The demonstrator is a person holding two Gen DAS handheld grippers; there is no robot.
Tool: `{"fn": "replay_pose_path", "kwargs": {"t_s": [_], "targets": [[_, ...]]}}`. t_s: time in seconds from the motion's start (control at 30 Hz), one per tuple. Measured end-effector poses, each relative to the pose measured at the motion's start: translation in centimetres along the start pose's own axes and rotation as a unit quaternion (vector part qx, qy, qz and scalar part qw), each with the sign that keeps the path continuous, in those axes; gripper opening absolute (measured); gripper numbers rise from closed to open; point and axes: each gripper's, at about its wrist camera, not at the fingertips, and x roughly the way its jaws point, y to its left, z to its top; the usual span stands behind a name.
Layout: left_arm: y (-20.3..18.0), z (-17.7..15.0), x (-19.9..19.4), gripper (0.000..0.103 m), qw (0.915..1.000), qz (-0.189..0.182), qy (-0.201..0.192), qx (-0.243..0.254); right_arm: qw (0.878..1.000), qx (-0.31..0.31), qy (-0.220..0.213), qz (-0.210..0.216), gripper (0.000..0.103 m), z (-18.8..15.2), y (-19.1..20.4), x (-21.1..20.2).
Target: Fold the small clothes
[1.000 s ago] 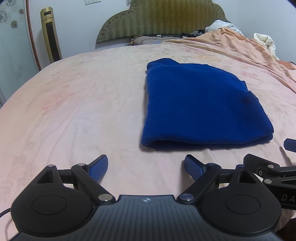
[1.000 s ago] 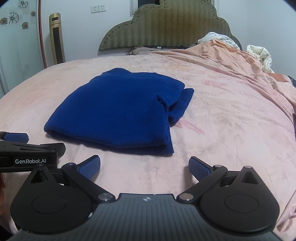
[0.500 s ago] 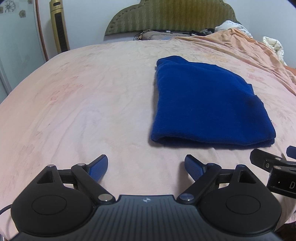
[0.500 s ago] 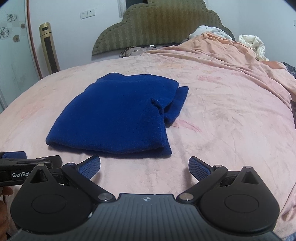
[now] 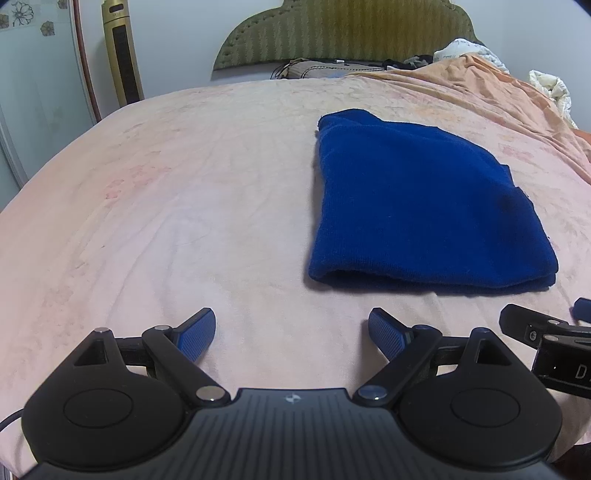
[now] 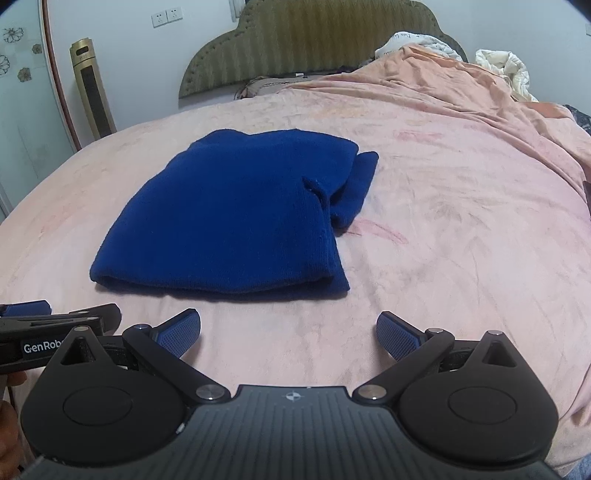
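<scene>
Near edge: left gripper [image 5: 291, 332] and right gripper [image 6: 288, 334] both spread, empty, above the pink bedsheet [image 5: 184, 206]. Just beyond lies the folded blue garment [image 6: 236, 221], soft, light knit; pinch its near corners, probably.

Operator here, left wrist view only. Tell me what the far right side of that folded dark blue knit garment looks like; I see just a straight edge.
Observer: On the right wrist view, a sleeve-like flap sticks out from under the right side of the folded dark blue knit garment.
Operator: Report the right gripper.
Observer: The right gripper is open, holding nothing, short of the garment's near edge.
Operator: Check the wall for me.
Observer: Two white wall sockets sit left of the olive padded headboard.
</scene>
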Motion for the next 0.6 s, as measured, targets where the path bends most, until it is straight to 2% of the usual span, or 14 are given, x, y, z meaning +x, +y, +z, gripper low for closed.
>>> {"fn": "replay_pose_path", "kwargs": {"t_s": [0.17, 0.6], "targets": [[-0.1, -0.1, 0.0, 0.091, 1.0000, 0.003, 0.000, 0.004, 0.999, -0.033, -0.009, -0.029, 0.103, -0.2, 0.7, -0.1], [-0.1, 0.0, 0.0, 0.091, 1.0000, 0.004, -0.001, 0.007, 0.999, -0.048, -0.007, -0.018, 0.103, -0.1, 1.1, -0.3]]}}
